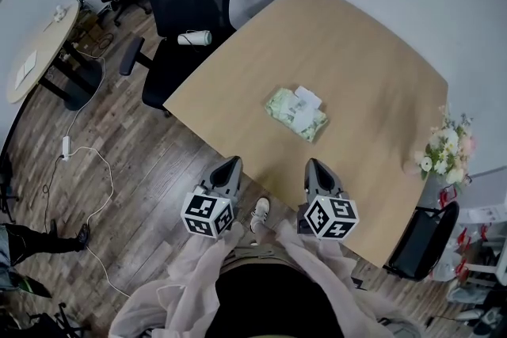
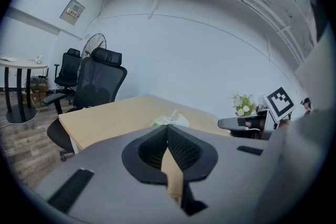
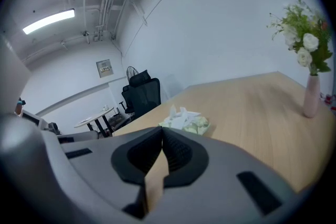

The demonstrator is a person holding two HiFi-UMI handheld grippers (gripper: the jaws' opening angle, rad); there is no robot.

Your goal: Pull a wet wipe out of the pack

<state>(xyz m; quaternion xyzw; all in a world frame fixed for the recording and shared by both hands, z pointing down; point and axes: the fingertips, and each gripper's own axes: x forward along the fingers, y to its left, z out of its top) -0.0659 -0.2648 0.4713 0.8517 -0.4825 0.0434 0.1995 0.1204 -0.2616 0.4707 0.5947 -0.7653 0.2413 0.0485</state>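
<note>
Overhead: left gripper (image 1: 230, 164), right gripper (image 1: 315, 165) short of wipe pack (image 1: 296, 113) on table (image 1: 356, 43); gripper views alone show jaws closed, empty.

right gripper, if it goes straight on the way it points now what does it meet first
Probably the wet wipe pack, lying on the table ahead of the shut right gripper, nothing between. Pointing slightly down, it could touch the table first; depth is unclear.

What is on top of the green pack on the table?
A crumpled white wipe pokes out on top of the green wet wipe pack. Any wipes inside are covered by the wrapper.
</note>
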